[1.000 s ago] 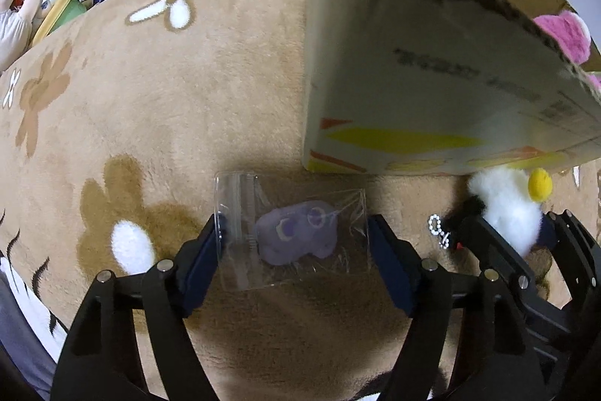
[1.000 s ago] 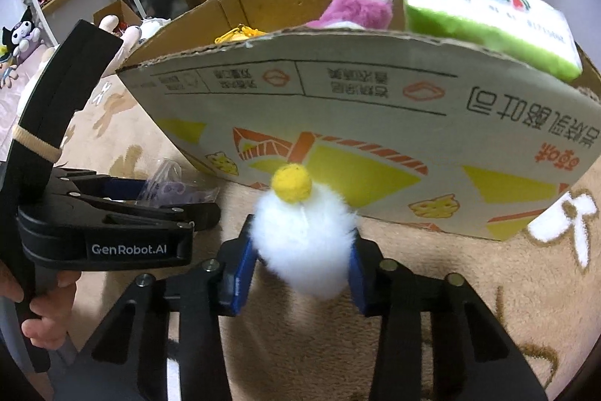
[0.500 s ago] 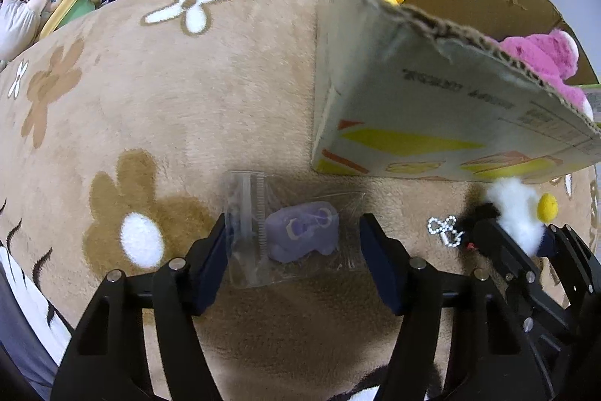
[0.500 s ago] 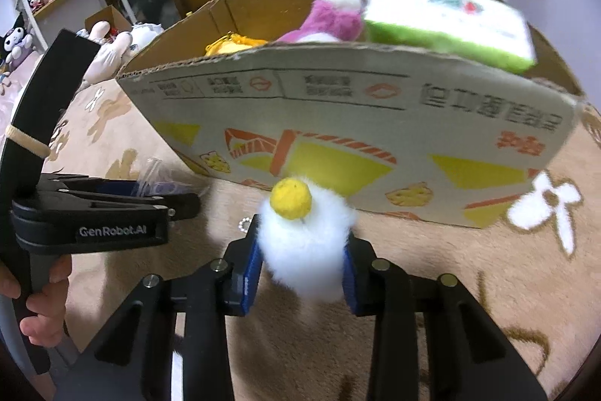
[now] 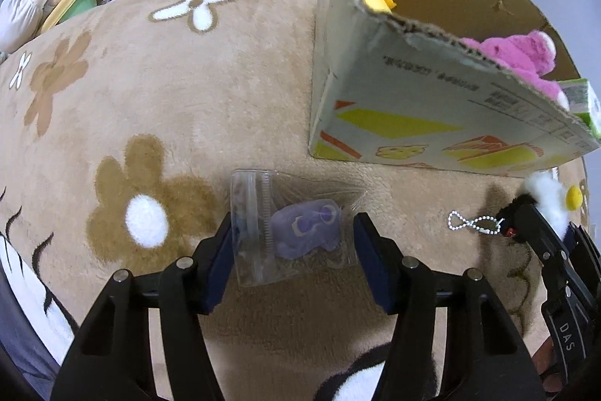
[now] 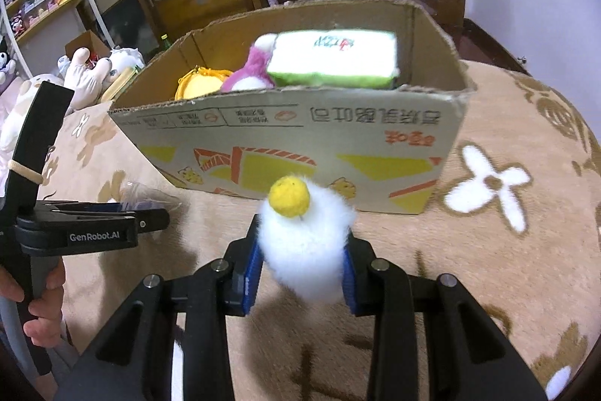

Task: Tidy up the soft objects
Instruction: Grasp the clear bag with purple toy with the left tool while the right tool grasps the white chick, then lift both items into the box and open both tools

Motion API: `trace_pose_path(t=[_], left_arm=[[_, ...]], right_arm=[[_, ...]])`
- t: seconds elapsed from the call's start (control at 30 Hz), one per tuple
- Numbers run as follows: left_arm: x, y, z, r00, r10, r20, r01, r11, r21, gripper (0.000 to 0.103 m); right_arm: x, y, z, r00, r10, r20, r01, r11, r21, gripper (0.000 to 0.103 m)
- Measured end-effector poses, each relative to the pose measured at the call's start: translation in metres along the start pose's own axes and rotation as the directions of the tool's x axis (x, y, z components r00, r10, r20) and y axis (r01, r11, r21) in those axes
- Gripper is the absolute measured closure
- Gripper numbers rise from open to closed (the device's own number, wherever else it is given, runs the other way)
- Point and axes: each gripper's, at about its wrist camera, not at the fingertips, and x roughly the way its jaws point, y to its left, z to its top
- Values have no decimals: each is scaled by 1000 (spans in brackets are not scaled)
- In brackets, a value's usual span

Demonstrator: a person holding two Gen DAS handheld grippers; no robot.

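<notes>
Partly done, by the look of it. The box (image 6: 300,123) already holds a pink plush (image 6: 249,70), a yellow item (image 6: 201,85) and a green-and-white pack (image 6: 334,59), so earlier pickings seem stowed. Two pieces are left outside it, one in each tool.

The right tool (image 6: 300,262) is clenched on a white pom-pom (image 6: 304,247) with a yellow ball (image 6: 290,196) on top; in the right view it sits at 6 o'clock, just in front of the box's printed wall. In the left view its bead chain (image 5: 473,222) dangles at 3 o'clock over the rug (image 5: 188,81).

The left tool (image 5: 293,243) has its jaws closing around a clear bag (image 5: 263,232) with a small purple toy (image 5: 306,228) inside; the pads touch the bag's two edges at 6 o'clock, and the plastic looks bowed, so I judge it gripped, though only lightly. The bag is near the box's corner, which stands at 1 o'clock.

What remains, as I judge it: carry both pieces over the box rim and drop them in. The rug shows no other loose item close by; the plush heap at 10 o'clock beyond the rug may or may not belong to the job
</notes>
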Motion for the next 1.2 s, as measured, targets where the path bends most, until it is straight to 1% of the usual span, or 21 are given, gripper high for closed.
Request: trace_pose_path(t=[0.17, 0.3, 0.43, 0.5, 0.57, 0.67, 0.8, 0.87, 0.9, 0.97, 1.1, 1.13, 1.2], left_arm=[[-13, 3, -4, 1000, -8, 17, 8, 1000, -14, 43], [-21, 2, -8, 999, -21, 26, 22, 1000, -13, 43], [-31, -2, -13, 998, -29, 53, 29, 1000, 1, 43], [-40, -4, -17, 997, -32, 77, 31, 999, 9, 43], [-51, -7, -21, 993, -49, 109, 49, 999, 4, 43], [-70, -16, -27, 982, -61, 181, 57, 998, 26, 43], [-101, -30, -37, 953, -92, 288, 74, 995, 73, 43], [-117, -36, -41, 932, -98, 348, 69, 993, 94, 43], [-126, -38, -42, 918, -102, 383, 66, 992, 105, 43], [-137, -39, -44, 898, -102, 428, 59, 992, 114, 43], [-159, -42, -40, 847, -69, 527, 6, 993, 121, 43], [-165, -43, -40, 828, -45, 559, -22, 993, 112, 43], [-172, -45, -37, 795, -29, 607, -50, 992, 112, 43]], right_arm=[[-13, -1, -1, 1000, -22, 19, 22, 1000, -10, 66], [-22, 0, -3, 999, -36, 34, 36, 999, -18, 66], [-35, 1, -2, 997, -49, 65, 51, 998, -32, 66], [-41, 1, -2, 995, -59, 80, 62, 997, -36, 66], [-49, 1, -2, 992, -74, 103, 77, 997, -31, 66], [-61, -1, -1, 987, -87, 134, 91, 996, -26, 66], [-79, -2, 4, 979, -91, 182, 94, 995, -12, 66], [-90, -2, 7, 973, -90, 213, 94, 996, -7, 66], [-98, -3, 9, 968, -89, 234, 93, 996, -7, 66], [-109, -3, 12, 961, -83, 264, 87, 996, -5, 66], [-129, -5, 24, 944, -47, 327, 52, 999, -5, 66], [-134, -6, 29, 939, -28, 343, 31, 1000, -4, 66], [-140, -6, 36, 931, -11, 365, 14, 1000, -5, 66]])
